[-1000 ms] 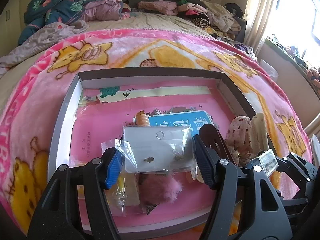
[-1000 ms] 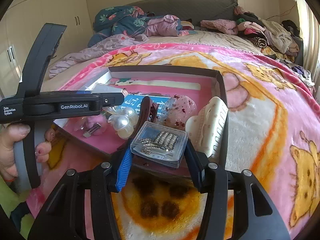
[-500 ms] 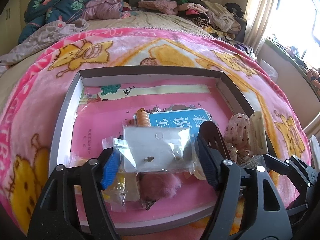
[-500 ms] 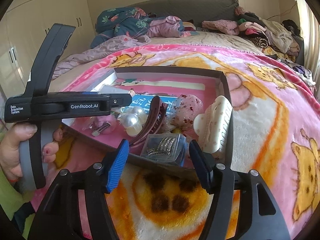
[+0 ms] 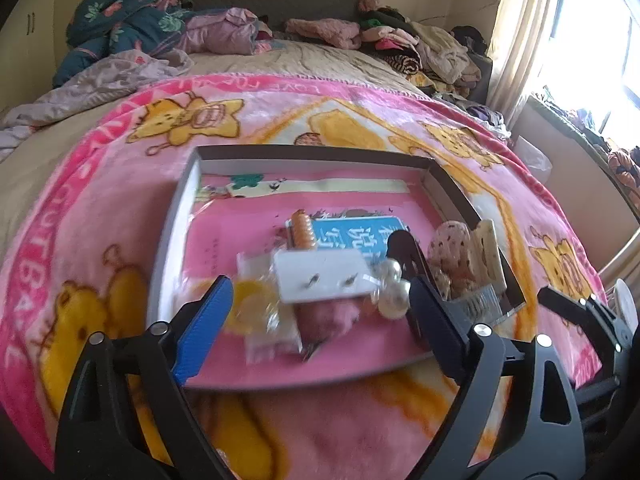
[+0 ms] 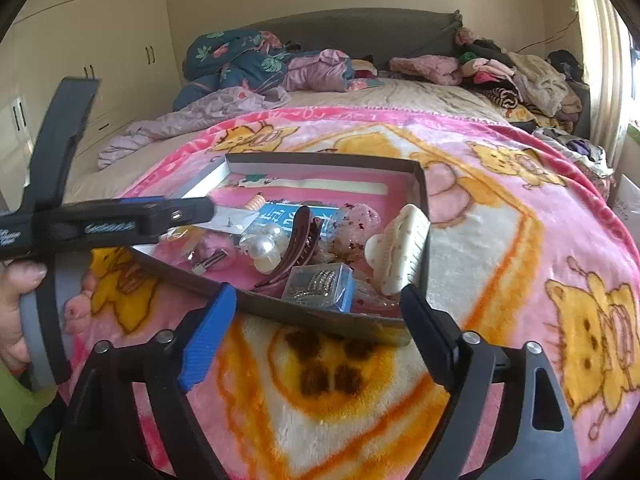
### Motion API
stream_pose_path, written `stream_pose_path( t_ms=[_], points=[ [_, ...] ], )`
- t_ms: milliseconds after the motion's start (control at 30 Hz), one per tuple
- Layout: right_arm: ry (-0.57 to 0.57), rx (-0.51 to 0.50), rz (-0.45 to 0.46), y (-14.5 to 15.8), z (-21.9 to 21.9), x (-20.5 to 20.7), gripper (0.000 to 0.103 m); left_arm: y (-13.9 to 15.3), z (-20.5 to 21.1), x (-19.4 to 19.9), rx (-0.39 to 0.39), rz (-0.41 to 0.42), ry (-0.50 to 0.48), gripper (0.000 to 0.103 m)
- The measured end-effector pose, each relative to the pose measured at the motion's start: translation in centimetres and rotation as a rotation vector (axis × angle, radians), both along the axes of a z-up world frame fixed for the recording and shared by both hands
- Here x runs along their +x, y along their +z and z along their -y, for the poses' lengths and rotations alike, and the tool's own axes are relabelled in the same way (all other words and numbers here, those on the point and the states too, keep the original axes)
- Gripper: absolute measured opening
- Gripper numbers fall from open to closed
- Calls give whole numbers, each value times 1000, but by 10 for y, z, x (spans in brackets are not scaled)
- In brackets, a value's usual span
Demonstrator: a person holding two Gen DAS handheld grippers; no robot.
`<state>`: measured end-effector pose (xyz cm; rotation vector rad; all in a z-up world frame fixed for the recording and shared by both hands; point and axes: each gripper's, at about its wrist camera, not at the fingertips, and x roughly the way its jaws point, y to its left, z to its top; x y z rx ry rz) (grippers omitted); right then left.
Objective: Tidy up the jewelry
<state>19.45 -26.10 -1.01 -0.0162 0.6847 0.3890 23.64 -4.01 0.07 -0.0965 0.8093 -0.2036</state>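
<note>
A shallow grey box (image 5: 312,153) lined in pink lies on the bed blanket and holds the jewelry. In the left wrist view a white earring card in a clear bag (image 5: 320,276) rests in the box on other bags. My left gripper (image 5: 318,328) hangs just short of it, its jaws opening wide with nothing pressed between them. In the right wrist view a small clear case of rhinestone clips (image 6: 320,285) sits in the box's (image 6: 320,158) near corner. My right gripper (image 6: 318,336) is over the blanket before the rim, its jaws opening and empty.
The box also holds a pearl piece (image 6: 264,248), a brown hair clip (image 6: 296,244), a cream claw clip (image 6: 400,248), a pink pompom clip (image 6: 216,248) and an orange coil tie (image 5: 302,232). A hand (image 6: 16,300) grips the left tool. Clothes are piled at the bed's head.
Both grippers let go: the earring card and the clear case now lie in the box. Both sets of jaws have widened and both grippers have drawn back and upward.
</note>
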Motion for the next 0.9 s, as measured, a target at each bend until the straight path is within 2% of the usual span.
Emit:
stream_pose_path(
  t_ms=[133,200,300,600,900],
  points=[
    [-15,5,13,5,0,-8,90,4,-9,-20,-2,10,13,85],
    [-20,10,18,7,0,-13,91,5,-13,-29,1,15,21,91],
    [-25,12,23,10,0,-22,95,6,-18,-44,0,23,32,91],
    [-32,-5,39,15,-5,-46,96,9,-24,-84,26,44,51,91],
    [-38,-11,52,12,-12,-69,96,1,-29,-115,34,31,59,91]
  ],
)
